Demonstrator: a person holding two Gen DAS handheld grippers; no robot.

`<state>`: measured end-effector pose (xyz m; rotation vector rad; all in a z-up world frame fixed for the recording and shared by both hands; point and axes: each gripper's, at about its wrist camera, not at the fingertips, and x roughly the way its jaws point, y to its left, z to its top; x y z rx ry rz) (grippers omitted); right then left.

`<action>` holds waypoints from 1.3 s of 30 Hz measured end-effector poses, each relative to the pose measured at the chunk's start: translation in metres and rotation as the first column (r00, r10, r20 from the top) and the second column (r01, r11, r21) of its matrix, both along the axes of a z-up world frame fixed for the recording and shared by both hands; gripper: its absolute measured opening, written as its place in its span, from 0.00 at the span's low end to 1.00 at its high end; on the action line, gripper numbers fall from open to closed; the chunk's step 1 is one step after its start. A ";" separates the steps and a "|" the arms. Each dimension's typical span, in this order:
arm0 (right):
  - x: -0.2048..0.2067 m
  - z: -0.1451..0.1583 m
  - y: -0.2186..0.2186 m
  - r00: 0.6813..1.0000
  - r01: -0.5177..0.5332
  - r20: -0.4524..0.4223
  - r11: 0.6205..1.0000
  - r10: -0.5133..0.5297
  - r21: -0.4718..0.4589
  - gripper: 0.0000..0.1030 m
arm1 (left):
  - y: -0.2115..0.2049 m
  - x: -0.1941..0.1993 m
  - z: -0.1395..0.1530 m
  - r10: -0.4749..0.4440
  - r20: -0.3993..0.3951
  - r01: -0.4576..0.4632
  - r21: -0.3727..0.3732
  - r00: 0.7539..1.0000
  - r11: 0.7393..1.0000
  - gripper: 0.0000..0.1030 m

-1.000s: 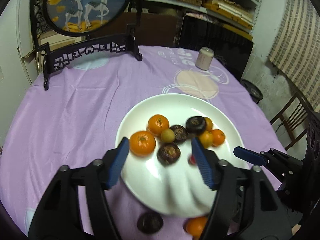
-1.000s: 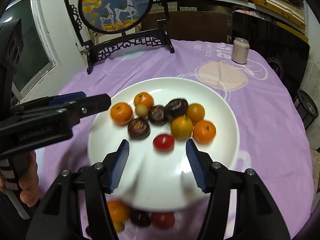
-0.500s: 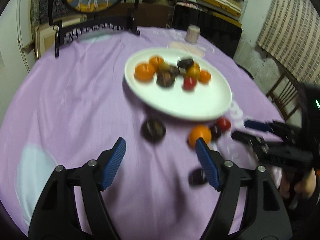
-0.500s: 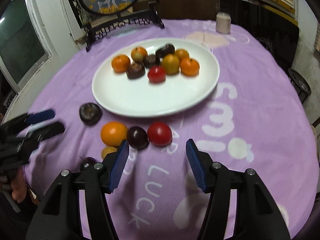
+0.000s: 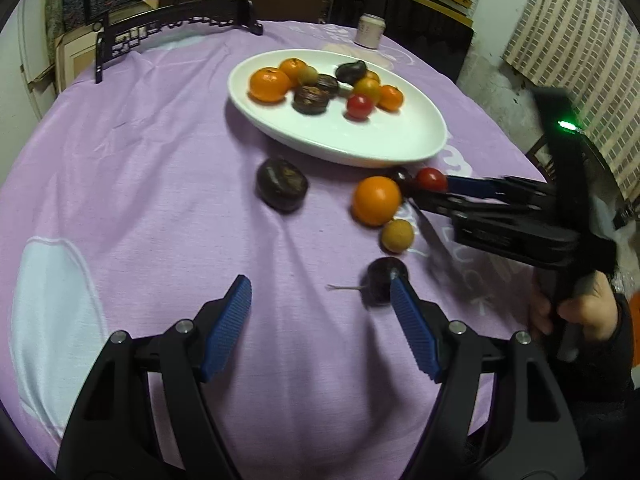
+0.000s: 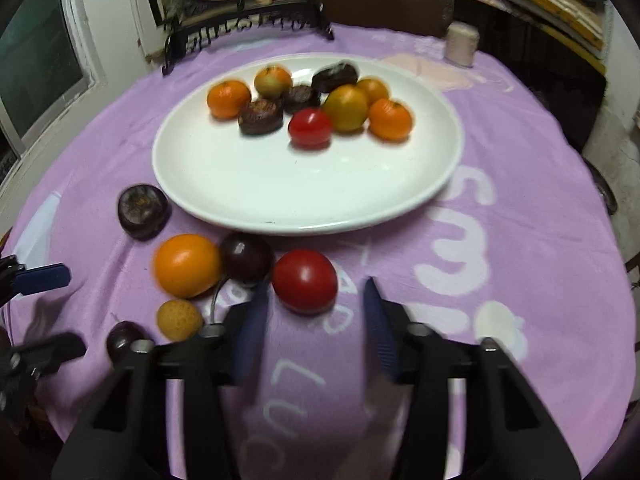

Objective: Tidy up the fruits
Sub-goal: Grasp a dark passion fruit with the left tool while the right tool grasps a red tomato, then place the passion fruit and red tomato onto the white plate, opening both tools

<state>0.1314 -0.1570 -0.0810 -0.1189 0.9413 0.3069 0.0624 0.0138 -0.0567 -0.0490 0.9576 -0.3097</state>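
A white plate (image 5: 400, 148) (image 6: 280, 184) holds several oranges, dark fruits and a red tomato. Loose on the purple cloth lie a dark round fruit (image 5: 282, 184) (image 6: 142, 210), an orange (image 5: 376, 200) (image 6: 187, 264), a plum (image 6: 246, 256), a red tomato (image 6: 305, 282) (image 5: 430, 179), a small tan fruit (image 5: 397, 235) (image 6: 179, 319) and a dark stemmed cherry (image 5: 380, 280) (image 6: 124, 338). My right gripper (image 6: 316, 282) (image 5: 434, 192) is closing, with the loose tomato between its tips and the pads not touching it. My left gripper (image 5: 320, 304) (image 6: 48, 312) is open and holds nothing, the cherry beside its right fingertip.
A pale can (image 5: 370, 30) (image 6: 462, 42) stands behind the plate. A black carved stand (image 5: 176, 28) (image 6: 248, 26) with a round painted screen is at the far left edge of the table. A person's hand (image 5: 580, 312) holds the right gripper's handle.
Both grippers have drawn back from over the plate and come down towards the loose fruit in front of it. The right jaws have narrowed around the loose red tomato.
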 end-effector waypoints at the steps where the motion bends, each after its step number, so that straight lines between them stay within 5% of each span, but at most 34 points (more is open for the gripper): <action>1: 0.002 0.000 0.002 1.000 -0.016 0.000 1.000 0.016 0.007 0.29 | -0.002 0.000 0.001 -0.004 0.000 0.004 0.002 1.000 1.000 0.72; 11: -0.022 0.015 -0.024 0.999 0.052 -0.019 0.995 -0.051 0.087 0.29 | -0.030 -0.003 -0.004 -0.084 -0.036 0.084 -0.004 0.996 0.996 0.70; 15: -0.033 0.015 -0.044 0.996 0.086 -0.038 0.987 -0.082 0.136 0.29 | -0.044 0.006 -0.018 -0.101 -0.080 0.102 0.010 0.992 0.995 0.45; 17: -0.039 0.016 -0.051 0.995 0.099 -0.040 0.984 -0.094 0.149 0.29 | -0.048 0.007 -0.019 -0.095 -0.059 0.097 0.030 0.994 0.995 0.44; 20: -0.044 0.016 -0.058 0.994 0.105 -0.041 0.980 -0.099 0.171 0.29 | -0.052 0.010 -0.020 -0.086 -0.053 0.089 0.059 0.995 0.994 0.27; 39: -0.048 0.031 -0.041 0.999 0.048 -0.025 0.979 -0.044 0.198 0.29 | -0.033 0.003 0.015 -0.055 0.031 0.053 0.052 0.998 0.997 0.27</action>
